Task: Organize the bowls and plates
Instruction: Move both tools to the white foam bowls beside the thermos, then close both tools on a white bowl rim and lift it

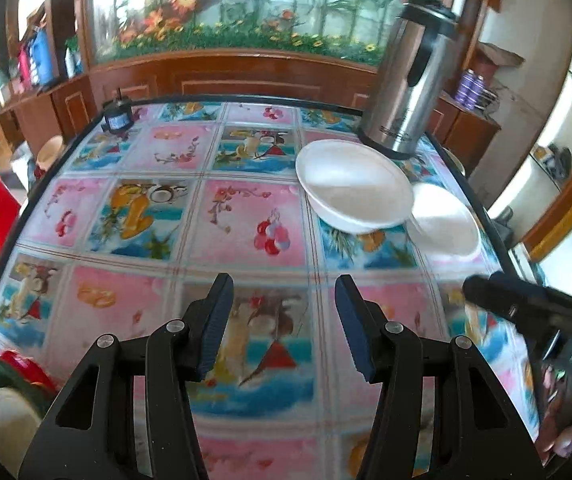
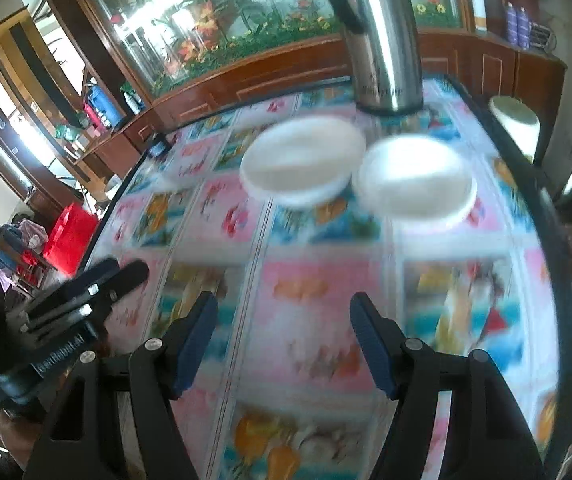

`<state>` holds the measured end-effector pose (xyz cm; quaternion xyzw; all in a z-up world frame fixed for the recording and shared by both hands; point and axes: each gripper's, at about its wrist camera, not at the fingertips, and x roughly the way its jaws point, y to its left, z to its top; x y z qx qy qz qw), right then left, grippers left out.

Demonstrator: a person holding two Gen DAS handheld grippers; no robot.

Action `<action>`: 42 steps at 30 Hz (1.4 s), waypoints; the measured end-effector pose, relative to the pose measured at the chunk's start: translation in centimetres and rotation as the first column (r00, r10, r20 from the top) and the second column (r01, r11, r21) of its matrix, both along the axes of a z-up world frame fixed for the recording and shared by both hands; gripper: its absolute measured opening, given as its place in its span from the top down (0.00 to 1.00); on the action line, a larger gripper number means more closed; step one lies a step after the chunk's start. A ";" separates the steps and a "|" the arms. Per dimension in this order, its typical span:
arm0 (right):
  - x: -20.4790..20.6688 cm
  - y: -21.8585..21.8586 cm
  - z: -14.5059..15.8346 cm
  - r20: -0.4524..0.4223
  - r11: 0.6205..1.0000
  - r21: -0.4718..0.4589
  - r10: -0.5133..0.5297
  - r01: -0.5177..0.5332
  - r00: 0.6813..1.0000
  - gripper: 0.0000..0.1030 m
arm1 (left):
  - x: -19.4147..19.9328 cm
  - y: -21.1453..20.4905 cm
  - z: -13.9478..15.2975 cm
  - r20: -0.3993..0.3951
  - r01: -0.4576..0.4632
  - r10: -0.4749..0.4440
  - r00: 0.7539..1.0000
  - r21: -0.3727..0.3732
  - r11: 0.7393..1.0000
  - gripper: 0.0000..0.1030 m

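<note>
Both sets of tongs hang empty above a flower-patterned tablecloth (image 1: 246, 208): the left gripper (image 1: 284, 326) has its jaws spread wide with nothing between them, and the right gripper (image 2: 282, 344) is likewise parted and holding nothing. Ahead, toward the far right of the table, sit the task's two white dishes, a deep bowl (image 1: 352, 186) and a shallower plate (image 1: 444, 220) just beside it, their rims close enough that whether they touch cannot be told. A tall steel thermos (image 1: 410, 76) stands directly behind the bowl, and the plate lies near the table's black edge (image 1: 482, 204). The risks appear plain: a reach carried too far could knock the thermos, a push on the plate could send it over the edge, and a thin, smooth rim may slip from a pinch. The right view is blurred.
</note>
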<state>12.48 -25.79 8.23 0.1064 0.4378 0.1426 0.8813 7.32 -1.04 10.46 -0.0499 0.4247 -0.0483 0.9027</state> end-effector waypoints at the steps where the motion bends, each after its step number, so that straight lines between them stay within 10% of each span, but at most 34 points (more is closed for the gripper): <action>1: 1.0 -0.3 0.2 0.003 1.000 0.001 0.001 -0.001 1.000 0.33 | 1.0 -0.3 -0.3 -0.013 -0.012 0.012 1.000 -0.009 1.000 0.49; 17: 16.1 -2.7 -2.1 -0.067 0.996 -0.036 0.075 -0.078 0.995 0.34 | 11.4 -3.3 -3.1 -0.096 -0.147 0.142 0.985 -0.040 0.988 0.49; 25: 20.0 -1.4 -4.2 -0.149 0.990 -0.034 0.128 -0.134 0.981 0.53 | 14.0 -3.6 -5.4 -0.184 -0.194 0.183 0.966 -0.044 0.980 0.49; 29: 20.1 -1.6 -5.3 -0.170 0.989 -0.006 0.144 -0.147 0.975 0.71 | 14.6 -4.5 -6.7 -0.204 -0.146 0.136 0.969 -0.036 0.989 0.51; 31: 19.7 -1.5 -5.3 -0.169 0.985 0.019 0.170 -0.170 0.971 0.72 | 14.5 -4.5 -7.1 -0.199 -0.141 0.135 0.971 -0.013 0.990 0.81; 42: 13.4 2.5 -5.2 -0.143 0.971 -0.028 0.233 -0.239 0.962 0.72 | 9.7 -0.8 -6.3 -0.175 -0.147 0.139 0.975 -0.033 0.989 0.82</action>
